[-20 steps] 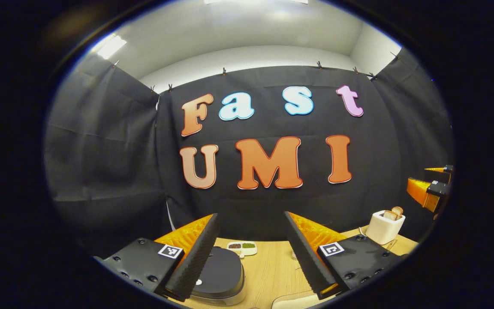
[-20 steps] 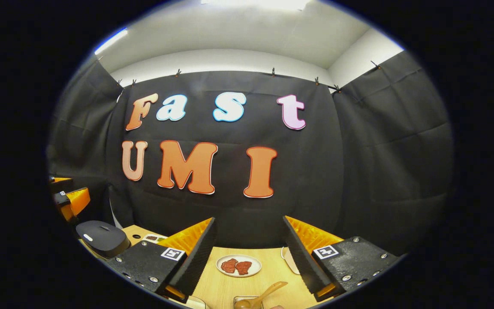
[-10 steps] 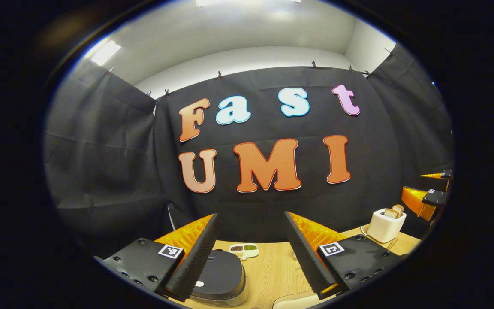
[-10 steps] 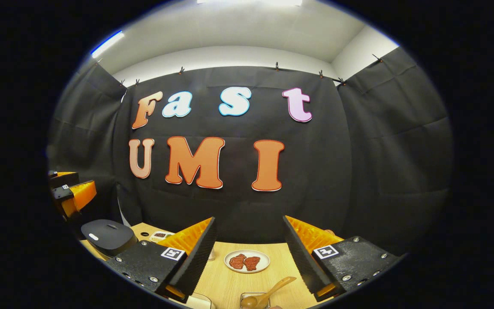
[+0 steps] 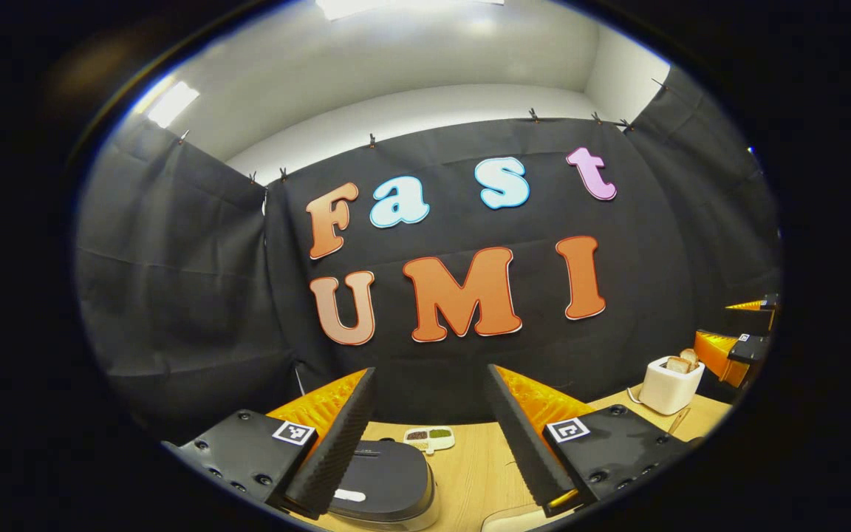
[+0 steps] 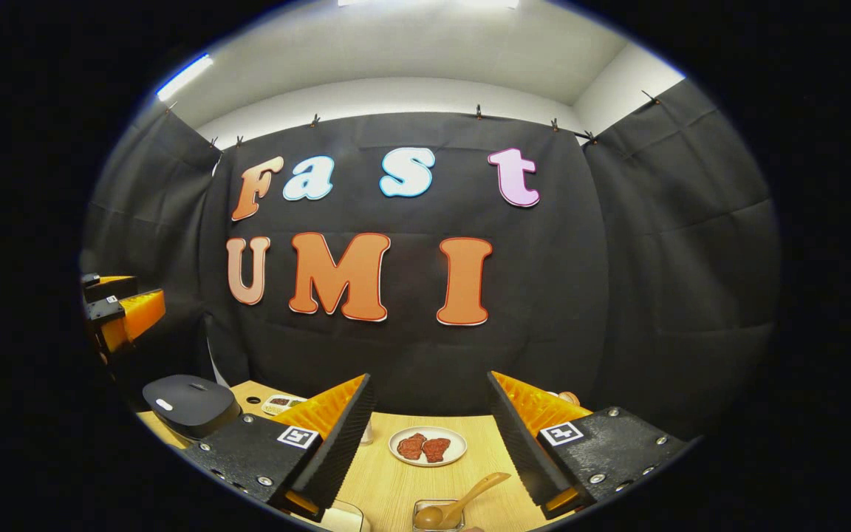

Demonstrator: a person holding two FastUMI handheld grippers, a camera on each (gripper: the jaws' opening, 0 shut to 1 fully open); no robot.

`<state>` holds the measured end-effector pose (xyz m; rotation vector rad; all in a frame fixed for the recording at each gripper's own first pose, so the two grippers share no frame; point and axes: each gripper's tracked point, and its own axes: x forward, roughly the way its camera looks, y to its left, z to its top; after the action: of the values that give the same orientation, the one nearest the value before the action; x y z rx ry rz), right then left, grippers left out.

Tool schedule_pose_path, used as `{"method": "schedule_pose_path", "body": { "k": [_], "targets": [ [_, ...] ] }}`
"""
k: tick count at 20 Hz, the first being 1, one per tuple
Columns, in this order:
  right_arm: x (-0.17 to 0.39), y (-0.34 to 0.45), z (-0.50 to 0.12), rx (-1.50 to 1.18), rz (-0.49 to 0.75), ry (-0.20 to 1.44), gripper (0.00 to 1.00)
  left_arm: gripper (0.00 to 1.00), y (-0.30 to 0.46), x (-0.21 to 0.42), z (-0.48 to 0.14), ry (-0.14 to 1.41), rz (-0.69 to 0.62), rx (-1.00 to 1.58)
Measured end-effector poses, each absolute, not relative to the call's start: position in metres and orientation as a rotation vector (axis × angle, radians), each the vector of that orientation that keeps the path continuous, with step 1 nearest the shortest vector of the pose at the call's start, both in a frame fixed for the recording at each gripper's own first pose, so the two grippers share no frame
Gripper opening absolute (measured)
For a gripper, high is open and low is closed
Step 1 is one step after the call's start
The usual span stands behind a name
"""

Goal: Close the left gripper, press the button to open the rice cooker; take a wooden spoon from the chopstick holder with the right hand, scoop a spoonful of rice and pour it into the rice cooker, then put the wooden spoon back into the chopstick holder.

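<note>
The rice cooker [image 5: 388,484] has a dark lid that is down, with a pale button [image 5: 349,496] at its front. It sits on the wooden table low between my left gripper's fingers. My left gripper [image 5: 431,369] is open and holds nothing, well above the cooker. My right gripper [image 6: 429,377] is open too. Below it a wooden spoon [image 6: 470,499] leans in a clear holder [image 6: 436,515] at the bottom edge. In the right gripper view the cooker [image 6: 189,403] is at the far left, with the left gripper [image 6: 119,307] above it. The right gripper [image 5: 743,332] shows at the far right in the left gripper view.
A white toaster [image 5: 668,384] with bread stands at the table's right. A small divided dish [image 5: 429,437] lies behind the cooker. A plate [image 6: 400,454] with red meat pieces lies beyond the spoon. A pale container rim [image 5: 514,519] peeks in at the bottom.
Both grippers stay open. The right gripper view has tipped down a little, so the plate and spoon sit higher in it. The left gripper view has shifted slightly and shows more of the cooker lid.
</note>
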<state>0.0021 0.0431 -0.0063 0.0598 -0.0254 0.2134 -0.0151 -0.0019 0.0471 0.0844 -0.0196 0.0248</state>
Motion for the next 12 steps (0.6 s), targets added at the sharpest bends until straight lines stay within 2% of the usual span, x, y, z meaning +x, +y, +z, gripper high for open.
{"method": "schedule_pose_path", "body": {
  "k": [2, 6, 9, 12],
  "targets": [
    [0.001, 0.046, -0.010, 0.055, 0.225, -0.012, 0.93, 0.59, -0.005, -0.013, 0.041, 0.001, 0.013, 0.106],
    [-0.001, 0.042, -0.013, 0.054, 0.220, 0.001, 0.93, 0.05, 0.015, -0.008, 0.019, 0.064, 0.071, 0.140],
    [-0.003, 0.033, -0.014, 0.044, 0.198, 0.002, 0.93, 0.05, 0.034, 0.006, 0.004, 0.164, 0.092, 0.089],
    [-0.004, 0.023, -0.015, 0.031, 0.174, 0.004, 0.93, 0.05, 0.052, 0.016, -0.034, 0.350, 0.107, 0.018]
  ]
}}
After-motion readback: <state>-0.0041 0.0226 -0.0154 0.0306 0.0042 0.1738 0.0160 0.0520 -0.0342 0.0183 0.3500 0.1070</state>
